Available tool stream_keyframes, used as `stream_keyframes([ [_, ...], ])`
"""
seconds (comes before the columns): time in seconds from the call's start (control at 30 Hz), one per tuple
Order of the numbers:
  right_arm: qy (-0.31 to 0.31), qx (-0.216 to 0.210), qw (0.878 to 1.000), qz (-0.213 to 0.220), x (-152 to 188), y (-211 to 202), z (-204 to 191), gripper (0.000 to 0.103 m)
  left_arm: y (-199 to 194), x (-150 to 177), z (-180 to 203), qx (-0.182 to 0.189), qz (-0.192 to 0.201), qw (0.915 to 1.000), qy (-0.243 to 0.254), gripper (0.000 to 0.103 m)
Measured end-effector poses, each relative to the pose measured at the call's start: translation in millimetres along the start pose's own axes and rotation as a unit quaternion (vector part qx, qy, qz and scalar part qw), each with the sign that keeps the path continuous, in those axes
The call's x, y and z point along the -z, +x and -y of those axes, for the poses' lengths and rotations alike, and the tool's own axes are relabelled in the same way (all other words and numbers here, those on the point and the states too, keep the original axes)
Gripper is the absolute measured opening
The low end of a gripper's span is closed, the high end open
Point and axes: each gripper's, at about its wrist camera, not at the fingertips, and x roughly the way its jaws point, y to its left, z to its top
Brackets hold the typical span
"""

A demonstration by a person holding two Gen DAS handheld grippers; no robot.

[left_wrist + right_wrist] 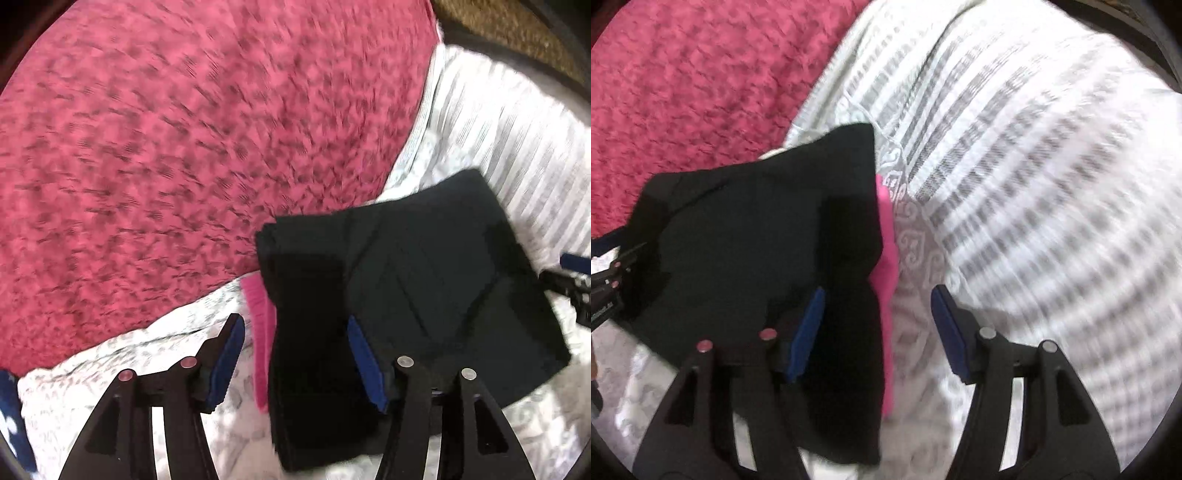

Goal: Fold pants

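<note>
Both the left gripper [295, 363] and right gripper [877, 332] gape wide astride the folded pants [413, 280]; closing unevenly could drag layers apart on the bed [1034, 184].

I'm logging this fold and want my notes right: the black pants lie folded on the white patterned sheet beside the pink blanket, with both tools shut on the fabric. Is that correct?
Not quite. The pants do lie folded on the sheet beside the blanket, but both tools are open. Each wrist view shows it: the left tool and right tool have their fingers spread apart, clamping nothing.
</note>
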Motion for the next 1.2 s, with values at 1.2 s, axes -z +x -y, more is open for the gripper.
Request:
stream_keyframes([
  [1.2, 0.054, -0.015, 0.996, 0.07, 178.6, -249.9, -80.7, 0.073, -285.5, 166.2, 33.5, -0.008, 0.042, 0.9988, -0.023, 0.083],
])
